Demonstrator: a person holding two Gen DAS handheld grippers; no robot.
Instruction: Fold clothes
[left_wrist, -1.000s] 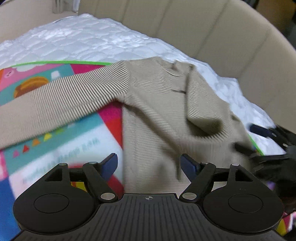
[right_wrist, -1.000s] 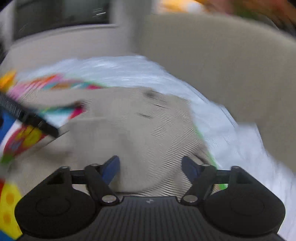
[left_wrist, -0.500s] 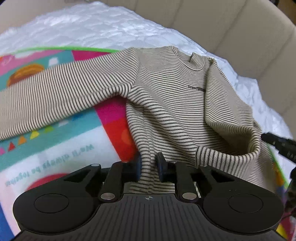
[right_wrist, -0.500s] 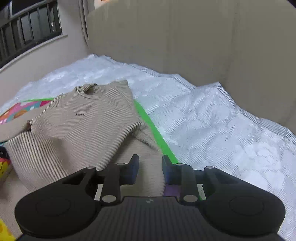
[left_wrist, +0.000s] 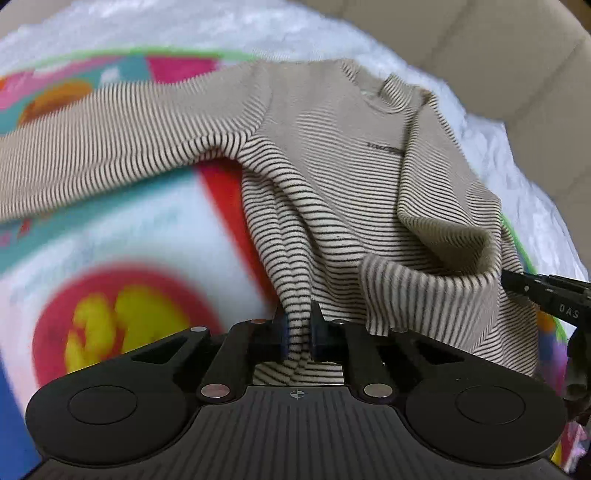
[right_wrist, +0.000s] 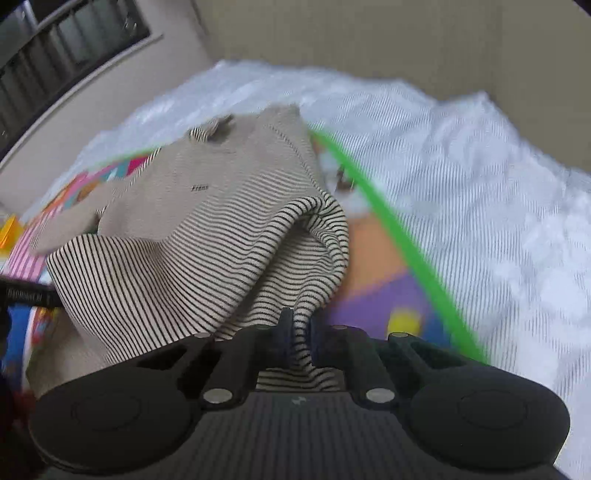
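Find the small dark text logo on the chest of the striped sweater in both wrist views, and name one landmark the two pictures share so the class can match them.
Left wrist view: the logo sits upper right of centre, just below the collar.
Right wrist view: the logo sits upper left of centre, on the sweater's chest.
Shared landmark: the folded-over sleeve cuff, lower right in the left view, lower left in the right.

Left gripper (left_wrist: 298, 328): matte black, ribbed housing, round discs at four and eight o'clock, silver screws, blue-padded fingers (left_wrist: 282, 334). Right gripper (right_wrist: 298, 334): same black build; "DAS" lettering on its side.
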